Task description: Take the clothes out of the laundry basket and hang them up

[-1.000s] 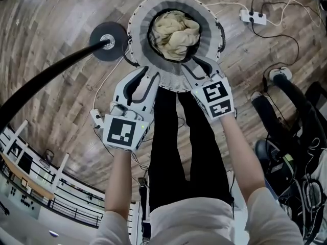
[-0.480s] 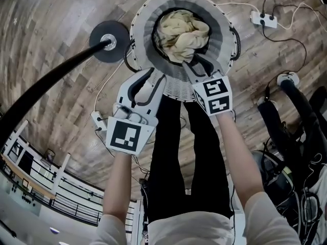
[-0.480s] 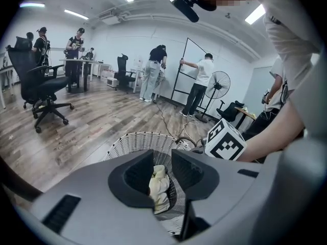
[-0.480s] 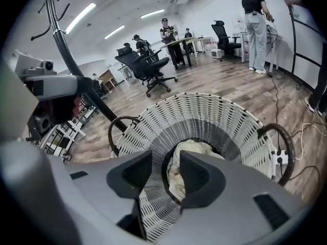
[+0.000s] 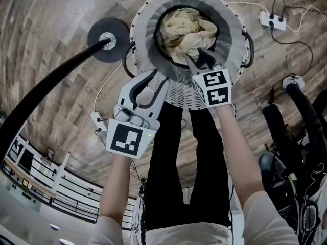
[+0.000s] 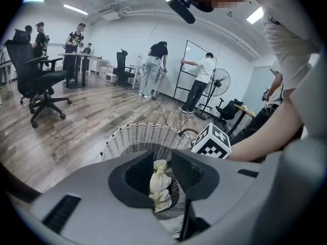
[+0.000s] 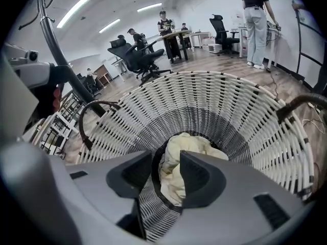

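Observation:
A round white woven laundry basket (image 5: 153,22) stands on the wood floor, with crumpled cream clothes (image 5: 186,29) at its bottom. My right gripper (image 5: 201,60) reaches over the near rim into the basket's mouth, above the clothes. Its jaws have just been opening and nothing is between them. In the right gripper view the cream clothes (image 7: 189,144) lie beyond the right gripper (image 7: 167,175), apart from it. My left gripper (image 5: 148,84) hangs open outside the basket's near left rim. In the left gripper view the left gripper (image 6: 163,172) frames the clothes (image 6: 159,185) through the basket (image 6: 138,139).
A black round stand base (image 5: 107,38) with a long curved pole sits left of the basket. A white power strip (image 5: 272,19) and cables lie at the far right. A black office chair (image 5: 294,137) is at the right. People stand farther off (image 6: 156,68).
Both grippers have sunk toward the basket. The right one has passed from above the near rim into the basket's mouth, and its jaws look slightly wider.

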`<state>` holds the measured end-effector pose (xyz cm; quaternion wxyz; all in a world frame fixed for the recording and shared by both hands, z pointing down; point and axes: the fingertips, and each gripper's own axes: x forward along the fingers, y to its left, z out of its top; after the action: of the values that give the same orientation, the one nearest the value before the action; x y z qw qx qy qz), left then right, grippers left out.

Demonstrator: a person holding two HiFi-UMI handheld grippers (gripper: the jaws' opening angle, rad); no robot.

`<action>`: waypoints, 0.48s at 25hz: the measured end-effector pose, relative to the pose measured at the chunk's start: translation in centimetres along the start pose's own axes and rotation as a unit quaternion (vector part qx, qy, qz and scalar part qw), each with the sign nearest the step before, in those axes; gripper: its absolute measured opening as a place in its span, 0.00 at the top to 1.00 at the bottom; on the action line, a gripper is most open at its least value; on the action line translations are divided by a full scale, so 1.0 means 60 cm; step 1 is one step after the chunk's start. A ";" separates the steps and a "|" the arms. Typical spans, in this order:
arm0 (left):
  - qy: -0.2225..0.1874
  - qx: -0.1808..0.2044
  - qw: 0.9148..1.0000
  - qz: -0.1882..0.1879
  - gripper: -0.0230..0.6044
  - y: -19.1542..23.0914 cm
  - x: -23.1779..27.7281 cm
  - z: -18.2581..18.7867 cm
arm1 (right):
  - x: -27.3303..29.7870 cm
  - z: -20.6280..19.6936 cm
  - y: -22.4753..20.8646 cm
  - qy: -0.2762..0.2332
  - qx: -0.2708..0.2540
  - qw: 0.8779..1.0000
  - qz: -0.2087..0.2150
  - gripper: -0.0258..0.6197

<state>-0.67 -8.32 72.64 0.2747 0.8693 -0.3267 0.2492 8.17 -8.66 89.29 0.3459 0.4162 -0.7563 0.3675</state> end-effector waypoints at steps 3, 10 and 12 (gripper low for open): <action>0.006 -0.003 1.000 -0.001 0.79 0.010 0.012 -0.012 | 0.021 -0.009 -0.006 0.006 0.004 1.000 -0.001 0.68; 0.004 -0.002 1.000 -0.009 0.79 0.016 0.040 -0.022 | 0.064 -0.032 -0.024 0.017 0.011 1.000 -0.007 0.68; 0.004 -0.001 1.000 -0.013 0.79 0.015 0.045 -0.024 | 0.075 -0.039 -0.028 0.021 0.012 1.000 -0.007 0.68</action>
<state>0.12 -9.14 75.62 0.2802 0.8721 -0.3147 0.2487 8.28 -9.04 94.63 0.3591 0.4180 -0.7414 0.3831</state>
